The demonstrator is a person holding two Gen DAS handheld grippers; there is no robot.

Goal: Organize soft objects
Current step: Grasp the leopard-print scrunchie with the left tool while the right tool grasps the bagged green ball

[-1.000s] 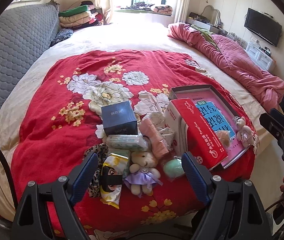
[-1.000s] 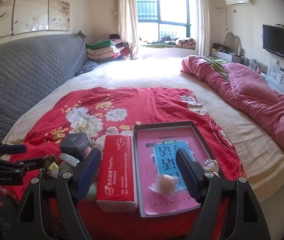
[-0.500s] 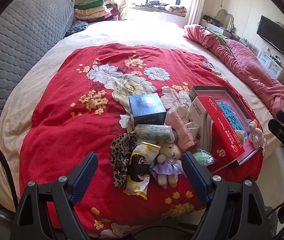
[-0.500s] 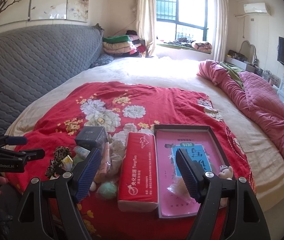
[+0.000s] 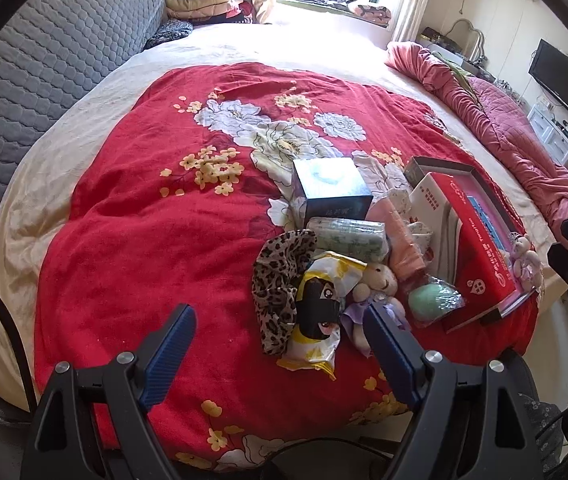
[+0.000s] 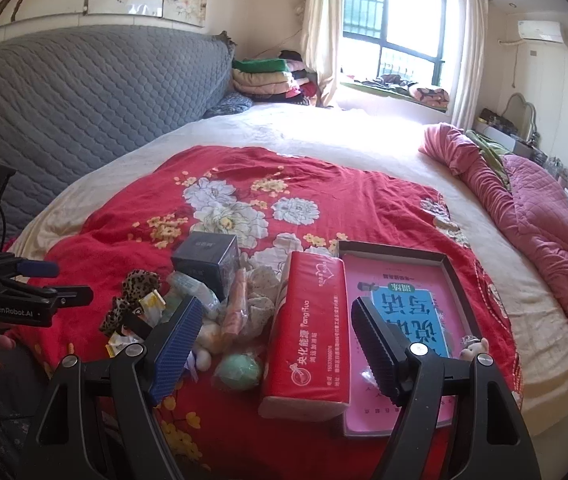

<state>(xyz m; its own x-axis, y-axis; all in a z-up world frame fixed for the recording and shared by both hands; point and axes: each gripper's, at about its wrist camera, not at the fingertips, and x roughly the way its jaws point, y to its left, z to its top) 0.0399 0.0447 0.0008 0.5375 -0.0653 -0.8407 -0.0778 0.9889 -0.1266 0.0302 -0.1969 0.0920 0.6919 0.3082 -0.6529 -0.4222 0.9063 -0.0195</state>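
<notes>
Both grippers hover empty, jaws apart: left gripper point(image 5: 280, 330) over the soft pile point(image 5: 347, 264) near the bed's point(image 5: 96, 92) front edge, right gripper point(image 6: 274, 332) above the tissue pack point(image 6: 307, 332). Approach step, I judge; next, 1 descends onto a soft item.

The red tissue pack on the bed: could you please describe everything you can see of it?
The red tissue pack is a long soft-looking plastic-wrapped block, red on top with white print and a round logo, pale at its ends. It lies tilted, its right side propped on the left rim of the shallow box, its left side by the pile of small soft things. Neither gripper touches it.
</notes>
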